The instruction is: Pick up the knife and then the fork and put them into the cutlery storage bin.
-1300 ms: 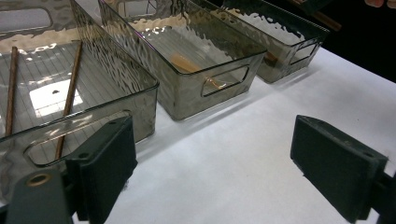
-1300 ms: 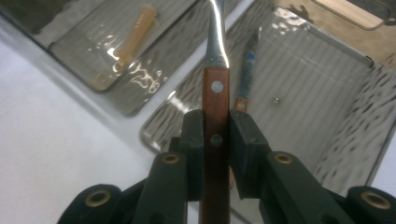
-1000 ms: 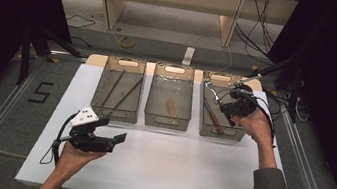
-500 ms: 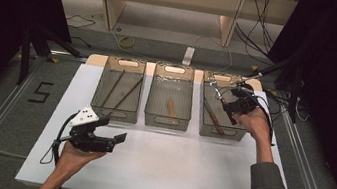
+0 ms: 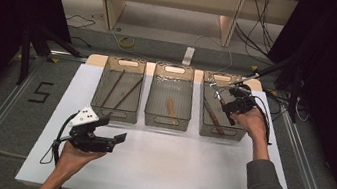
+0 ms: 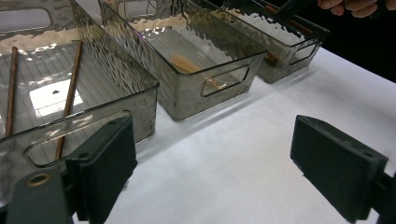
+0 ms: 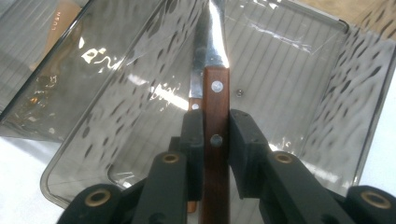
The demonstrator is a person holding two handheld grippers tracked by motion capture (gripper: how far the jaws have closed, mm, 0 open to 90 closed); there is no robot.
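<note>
I've got the right gripper (image 7: 215, 140) pinching a wooden-handled knife (image 7: 215, 100) by its handle, above the right-hand bin (image 5: 220, 130), blade pointing down into it; a second knife (image 5: 213, 117) lies on that bin's floor; my left gripper (image 5: 108, 139) hovers spread wide over the white surface (image 5: 170, 170), well to the left of that bin, gripping nothing.

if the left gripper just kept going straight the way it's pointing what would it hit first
Most likely the middle bin: the left gripper is open, with bare white table between its jaws, and that bin's near wall lies ahead. Depth is unclear; the left bin's corner sits close to one jaw.
</note>
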